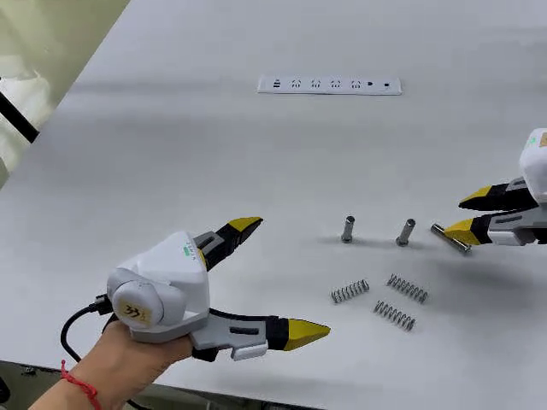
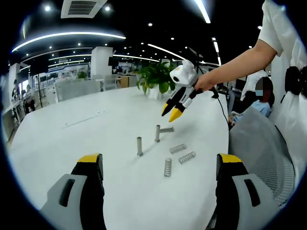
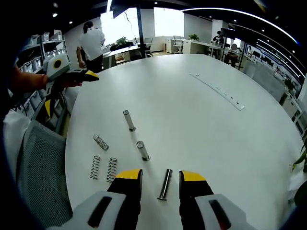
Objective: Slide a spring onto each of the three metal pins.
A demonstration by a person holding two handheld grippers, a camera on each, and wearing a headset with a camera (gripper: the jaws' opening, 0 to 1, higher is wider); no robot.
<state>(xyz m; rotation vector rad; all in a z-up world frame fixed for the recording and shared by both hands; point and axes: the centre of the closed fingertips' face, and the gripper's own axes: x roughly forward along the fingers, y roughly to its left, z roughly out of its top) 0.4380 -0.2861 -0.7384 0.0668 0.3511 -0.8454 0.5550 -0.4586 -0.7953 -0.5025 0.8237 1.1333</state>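
So the three springs (image 1: 349, 291) lie loose on the counter (image 1: 214, 154), just ahead of the left hand-held gripper (image 1: 291, 275), none on a pin yet. Two metal pins (image 1: 348, 228) stand upright just past them, handy for dropping a spring over. The third pin (image 3: 165, 184) lies flat between the right hand-held gripper's (image 3: 160, 175) part-open jaws, not clamped as far as I can tell, so I'd guess it's about to get picked up. The left one gapes wide, holding nothing. Far beyond both sits a power strip (image 1: 329, 84). It has no readable writing, and the gripper's green label is too tiny to read.
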